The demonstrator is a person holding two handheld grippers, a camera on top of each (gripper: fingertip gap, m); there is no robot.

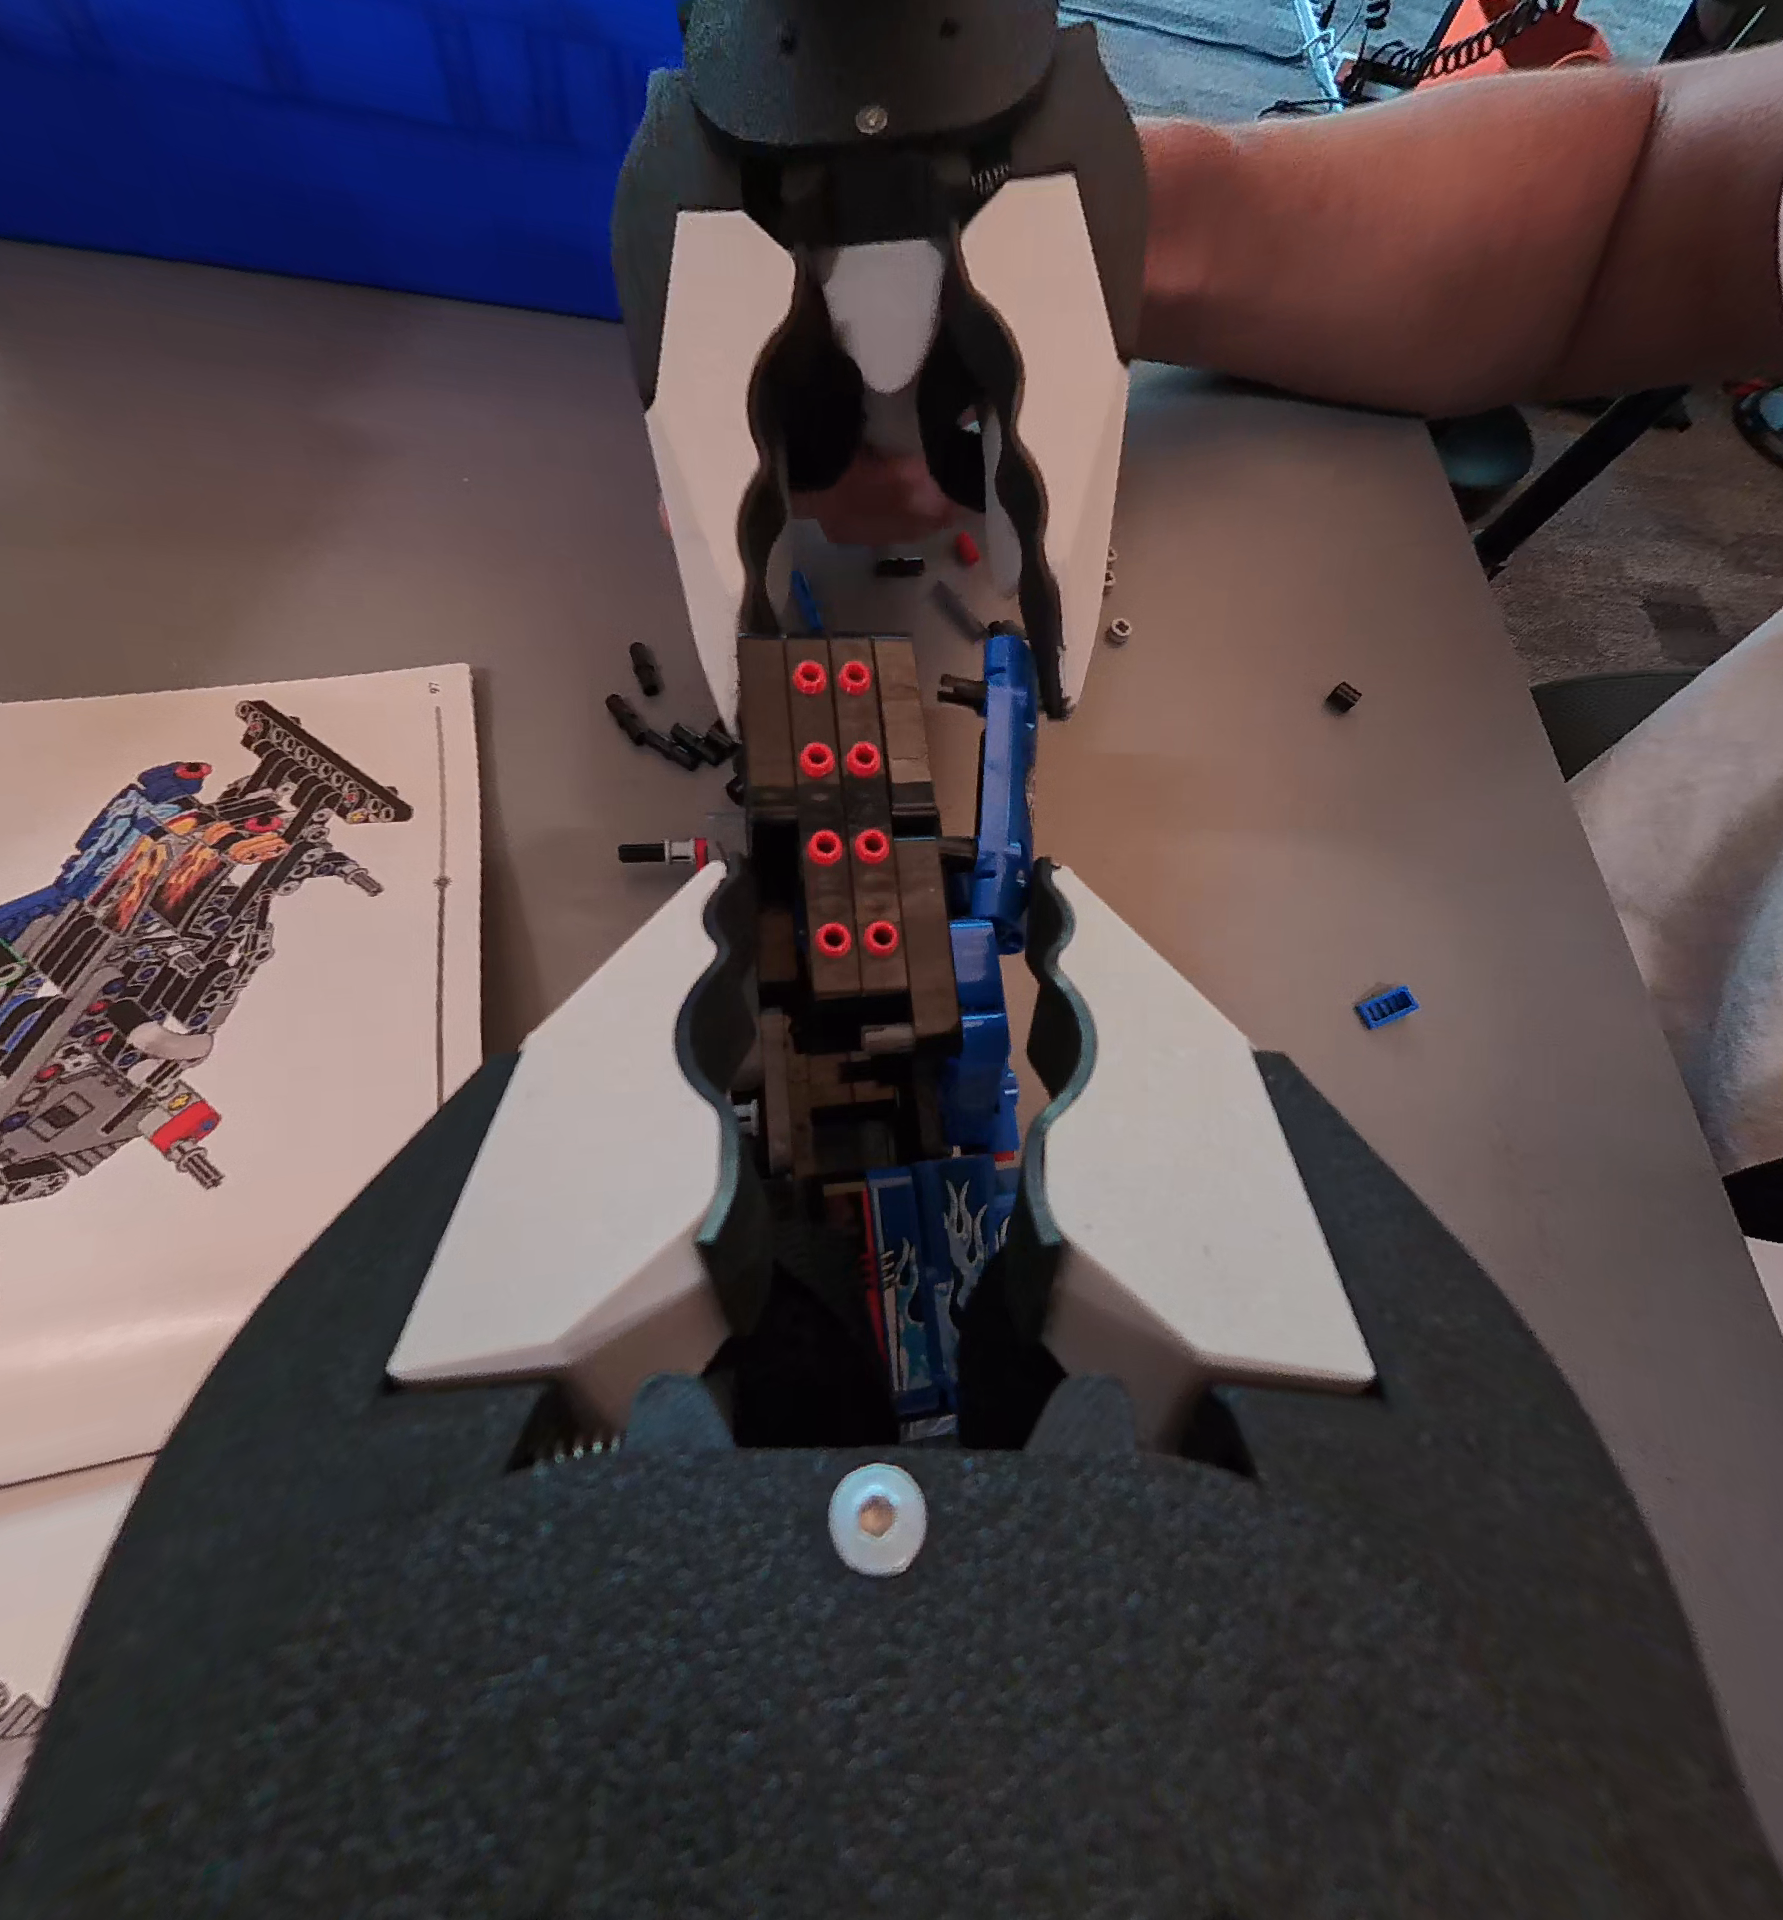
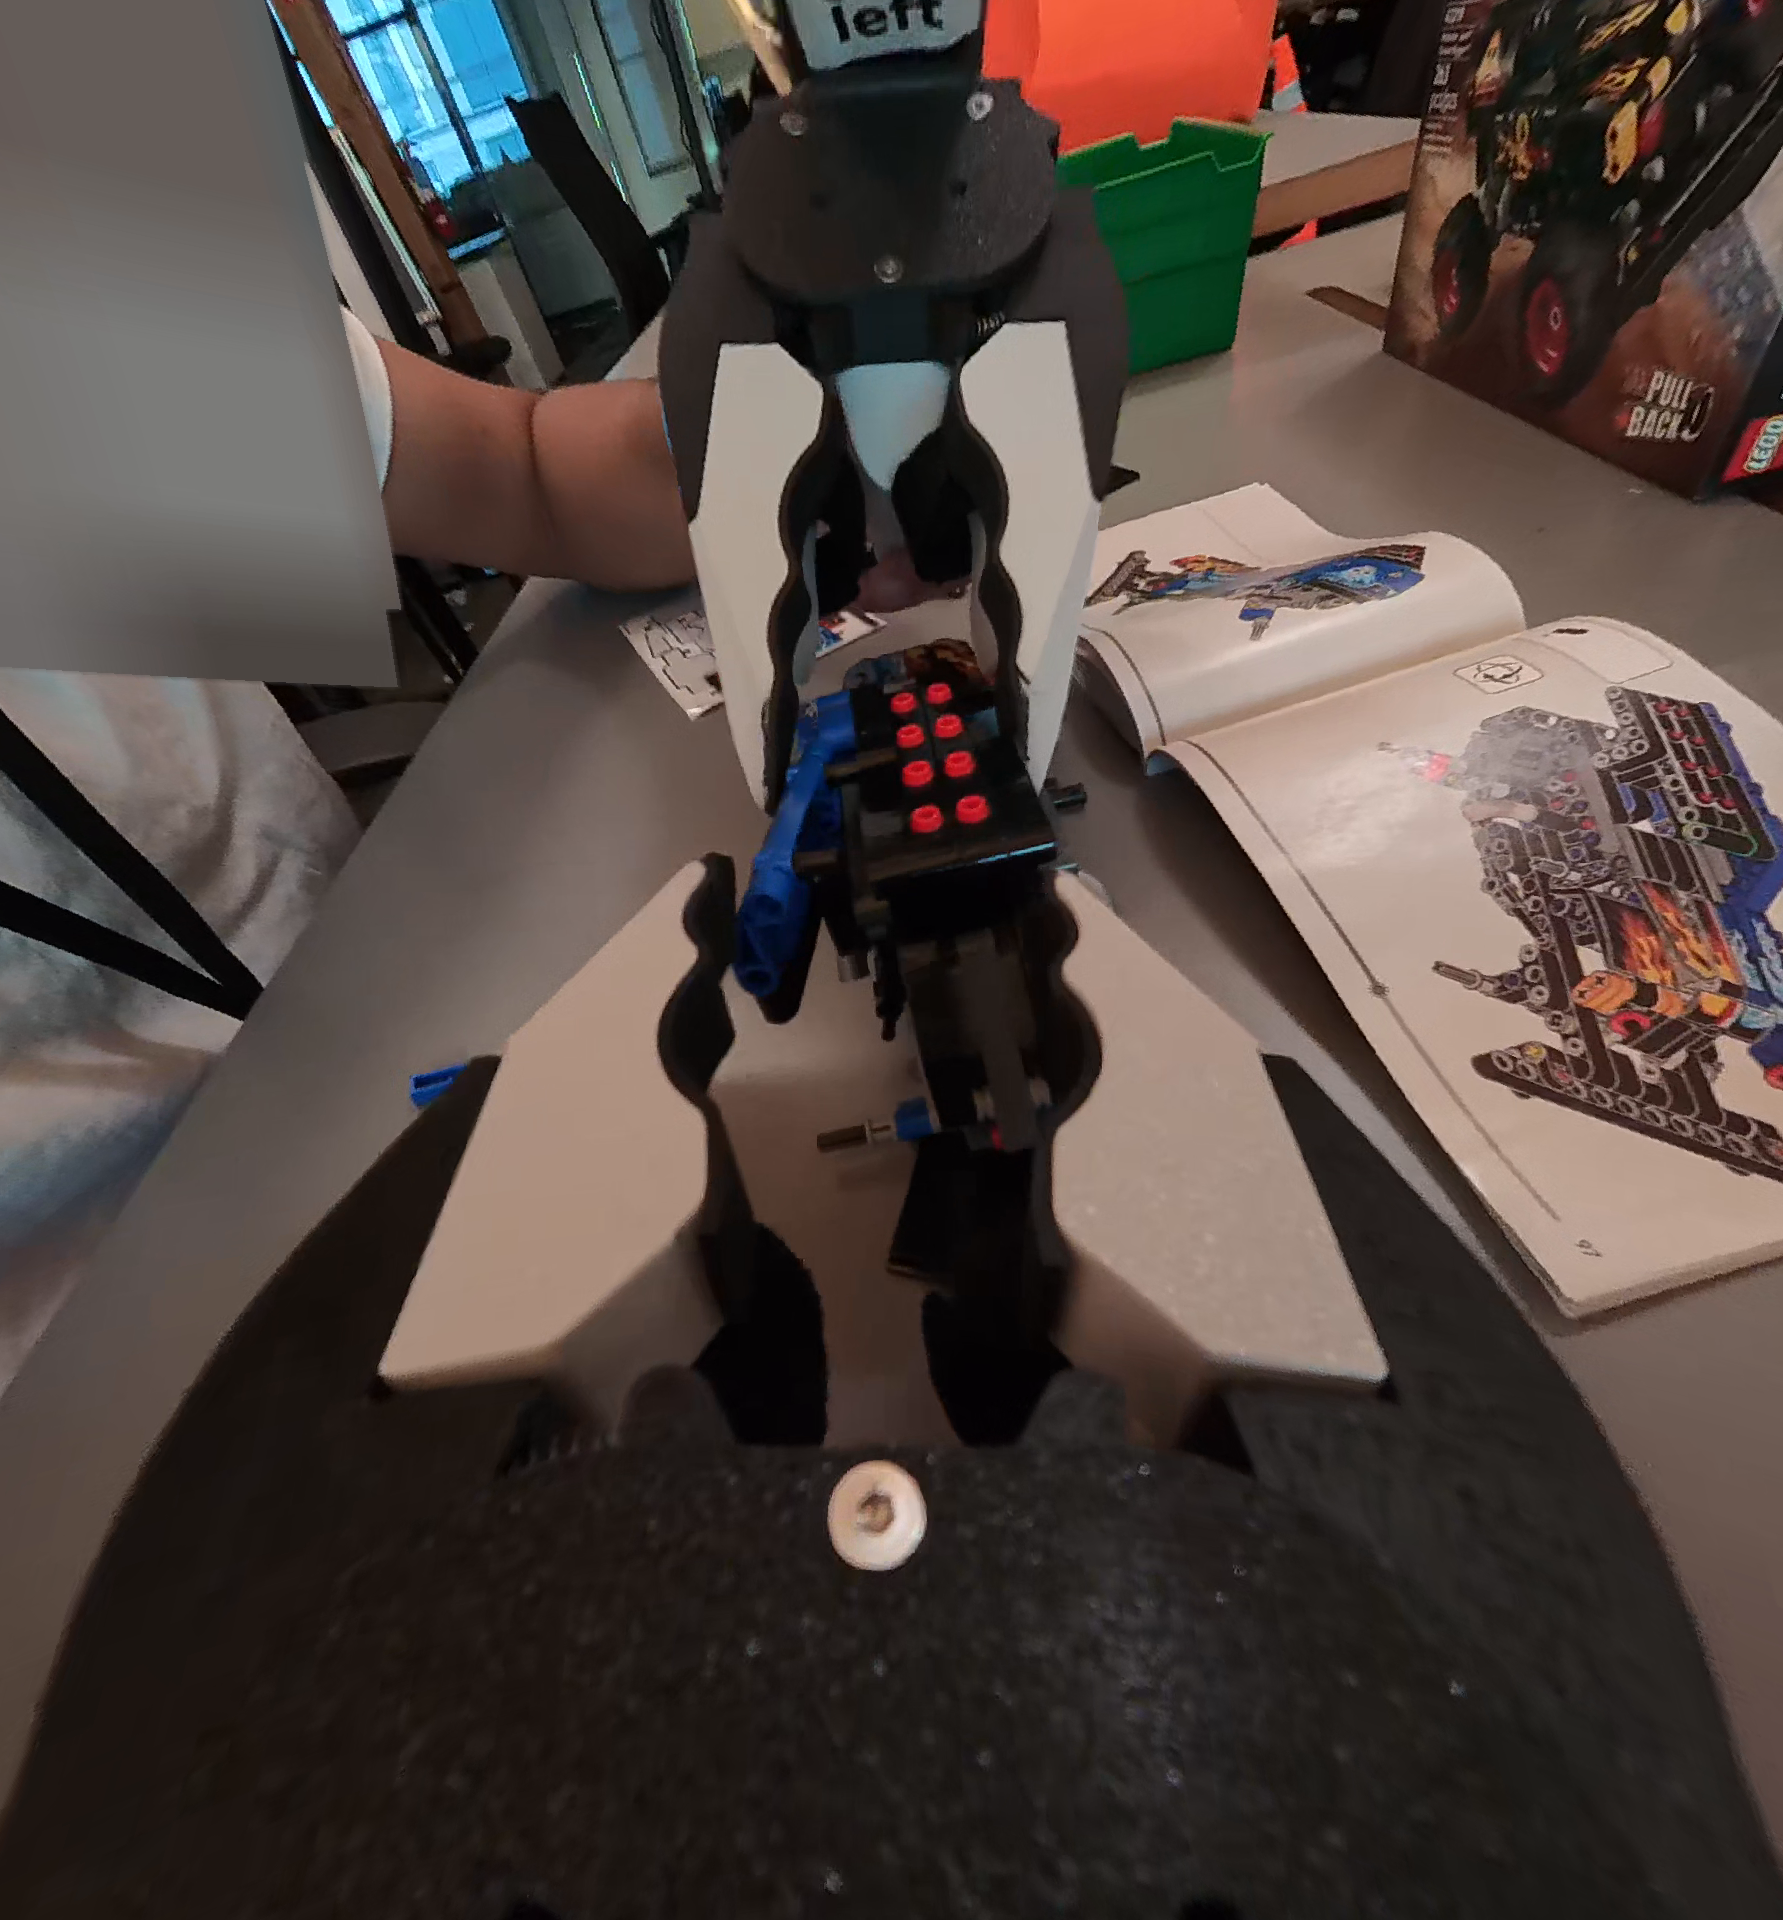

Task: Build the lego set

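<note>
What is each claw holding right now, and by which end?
Both hold the half-built black-and-blue lego vehicle: left claw grips the blue flame-stickered end, right claw the opposite black end.

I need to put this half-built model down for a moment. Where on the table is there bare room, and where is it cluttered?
Free: the grey table between the open instruction booklet and the blue wall, and the strip near the small blue brick. Crowded: loose black pins and small parts beside the model.

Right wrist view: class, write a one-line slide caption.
Two grippers hold a black-and-blue Lego model between them, beside an open manual.
</note>
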